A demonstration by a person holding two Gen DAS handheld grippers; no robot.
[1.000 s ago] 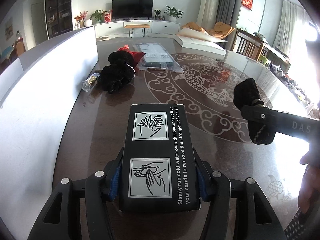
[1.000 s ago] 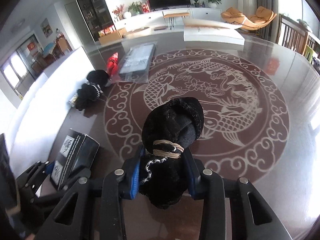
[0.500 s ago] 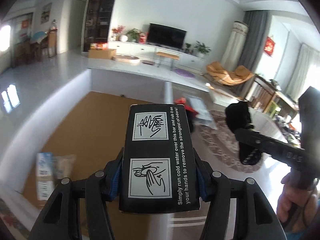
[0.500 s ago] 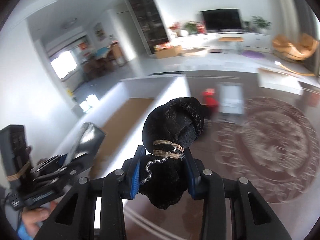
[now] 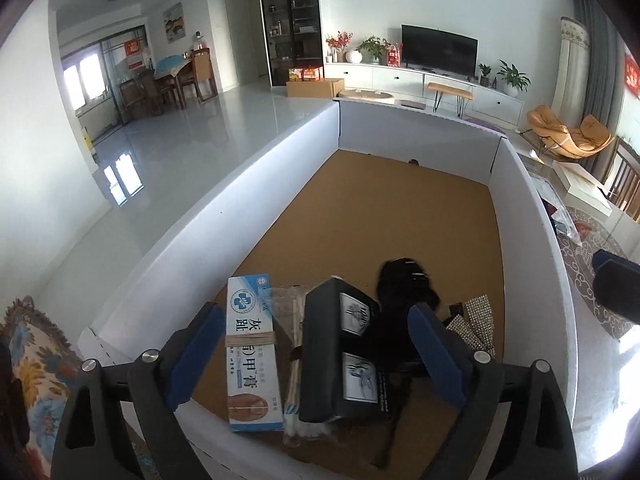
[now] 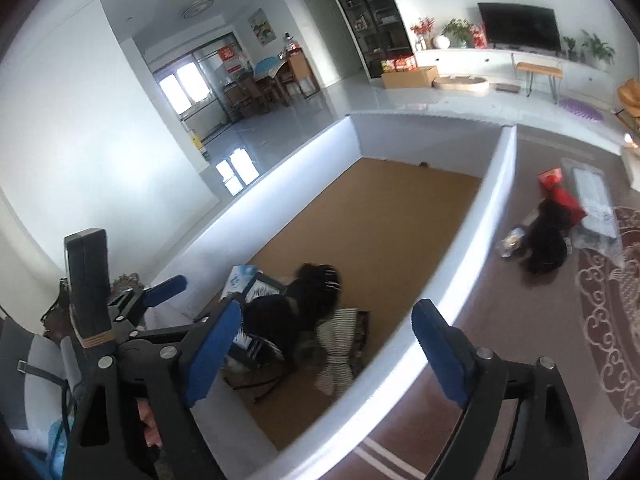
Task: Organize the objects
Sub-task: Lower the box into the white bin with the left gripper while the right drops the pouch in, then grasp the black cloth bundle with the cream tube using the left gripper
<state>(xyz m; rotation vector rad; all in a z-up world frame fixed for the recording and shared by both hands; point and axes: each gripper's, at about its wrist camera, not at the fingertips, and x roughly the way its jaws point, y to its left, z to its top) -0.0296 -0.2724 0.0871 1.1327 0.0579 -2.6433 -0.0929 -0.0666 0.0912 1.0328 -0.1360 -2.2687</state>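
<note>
My right claw (image 6: 324, 356) hangs wide apart, holding nothing, above the white box's rim (image 6: 436, 316). Just ahead inside lie a black pouch (image 6: 296, 308) and a striped bow (image 6: 336, 344). My left claw (image 6: 192, 300) is at left.

White walls, glossy pale floor (image 5: 208, 128), black television (image 5: 439, 47) on low white cabinet (image 5: 420, 80), tan lounge chair (image 5: 568, 136), bright windows (image 5: 86, 80)

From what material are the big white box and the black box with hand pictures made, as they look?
Big white box: probably cardboard, with smooth matte white walls and a bare brown floor like kraft board.
Black box with hand pictures: likely printed cardboard, with sharp folded edges and a slight sheen.
</note>
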